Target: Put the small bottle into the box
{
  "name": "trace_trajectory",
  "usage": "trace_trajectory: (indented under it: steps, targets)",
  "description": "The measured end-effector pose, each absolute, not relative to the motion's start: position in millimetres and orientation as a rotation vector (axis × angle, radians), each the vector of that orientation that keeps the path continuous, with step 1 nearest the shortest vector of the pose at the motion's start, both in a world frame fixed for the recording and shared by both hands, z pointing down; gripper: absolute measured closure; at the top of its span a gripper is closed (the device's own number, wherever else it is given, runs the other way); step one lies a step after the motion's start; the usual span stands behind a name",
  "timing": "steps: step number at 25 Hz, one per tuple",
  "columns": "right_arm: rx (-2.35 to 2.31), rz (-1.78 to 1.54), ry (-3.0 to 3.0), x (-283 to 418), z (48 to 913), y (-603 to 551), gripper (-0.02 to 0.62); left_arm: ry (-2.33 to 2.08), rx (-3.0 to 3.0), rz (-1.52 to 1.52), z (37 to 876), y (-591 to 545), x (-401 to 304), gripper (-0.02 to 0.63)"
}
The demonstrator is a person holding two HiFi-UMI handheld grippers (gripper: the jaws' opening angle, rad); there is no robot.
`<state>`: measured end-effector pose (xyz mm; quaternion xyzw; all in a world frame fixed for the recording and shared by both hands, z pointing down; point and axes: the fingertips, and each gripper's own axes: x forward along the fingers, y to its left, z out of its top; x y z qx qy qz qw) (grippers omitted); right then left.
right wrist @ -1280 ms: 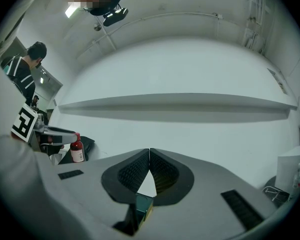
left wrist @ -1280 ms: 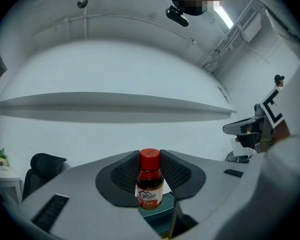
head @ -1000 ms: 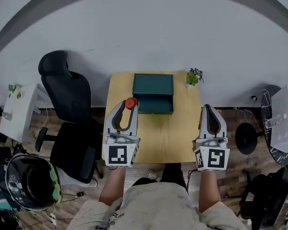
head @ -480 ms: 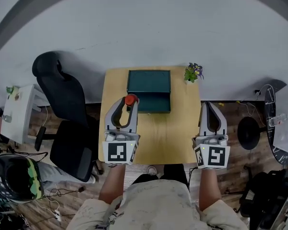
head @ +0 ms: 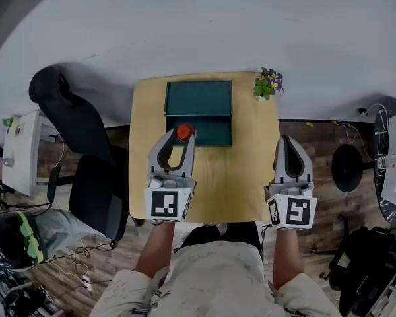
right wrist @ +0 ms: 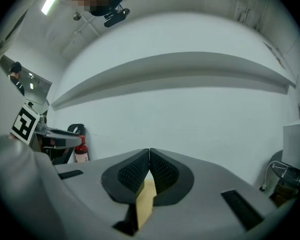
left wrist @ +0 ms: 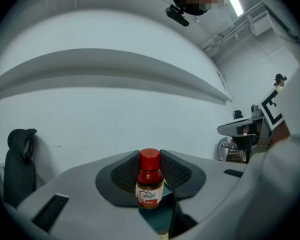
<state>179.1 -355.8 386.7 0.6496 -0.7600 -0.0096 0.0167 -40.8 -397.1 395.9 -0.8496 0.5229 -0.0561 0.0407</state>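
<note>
The small bottle [head: 183, 132], with a red cap and a white label, stands upright between the fingertips of my left gripper [head: 183, 134], which is shut on it. In the left gripper view the bottle [left wrist: 150, 184] fills the gap between the ribbed pads. It hangs over the front left part of the dark green box [head: 198, 99] at the back of the wooden table [head: 234, 177]. My right gripper [head: 290, 147] hovers by the table's right edge, shut and empty. In the right gripper view its pads [right wrist: 140, 170] meet, and the bottle [right wrist: 81, 153] shows far left.
A small potted plant [head: 267, 83] stands at the table's back right corner, right of the box. A black office chair [head: 72, 131] sits left of the table. A white cabinet [head: 23, 150] is further left, and a white wall lies behind the table.
My left gripper has carried the bottle forward and right, from beside the box's front left corner to over its front part. The right gripper has kept its place.
</note>
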Motion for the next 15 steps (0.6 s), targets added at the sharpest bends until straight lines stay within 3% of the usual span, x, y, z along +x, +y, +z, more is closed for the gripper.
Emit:
trace_trajectory:
  steps: [15]
  targets:
    - [1.936,0.165,-2.335,201,461,-386,0.578,1.69,-2.756,-0.359,508,-429,-4,0.476]
